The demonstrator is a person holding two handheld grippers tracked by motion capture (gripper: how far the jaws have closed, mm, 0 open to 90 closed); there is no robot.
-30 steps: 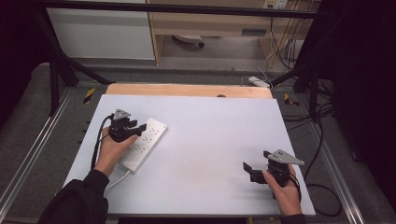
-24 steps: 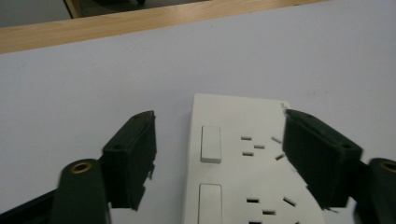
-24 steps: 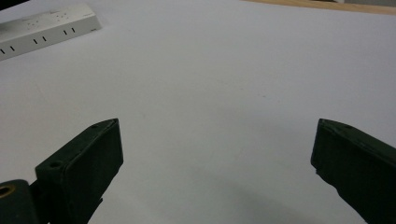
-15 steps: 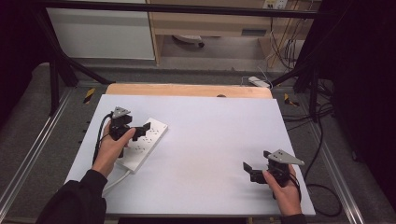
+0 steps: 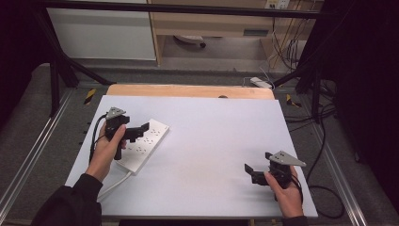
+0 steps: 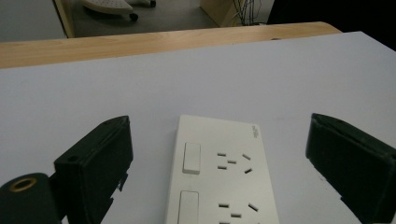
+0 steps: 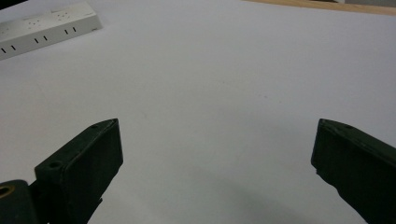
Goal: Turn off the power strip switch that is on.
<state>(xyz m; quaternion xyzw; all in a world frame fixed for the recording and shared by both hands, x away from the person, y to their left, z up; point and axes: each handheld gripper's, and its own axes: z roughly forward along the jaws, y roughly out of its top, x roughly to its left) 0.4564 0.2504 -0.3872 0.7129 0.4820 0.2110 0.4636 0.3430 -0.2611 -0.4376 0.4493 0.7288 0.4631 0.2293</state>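
A white power strip (image 5: 143, 145) with switches and sockets lies flat at the left of the white table (image 5: 216, 127), its white cord trailing toward the front edge. My left gripper (image 5: 139, 132) hovers over the strip with its jaws wide open; in the left gripper view the strip (image 6: 219, 172) sits between and just beyond the jaws, untouched. My right gripper (image 5: 249, 172) is held low near the table's front right, also open with nothing between its jaws. The right gripper view shows the strip (image 7: 46, 28) far off at the upper left.
A wooden board (image 5: 188, 91) edges the table's far side. A black cable (image 5: 96, 136) loops from the left gripper. Metal frame rails run along both sides of the table, and loose cables lie on the floor at the right.
My left gripper has shifted slightly back and left over the power strip. The right gripper has stayed where it was.
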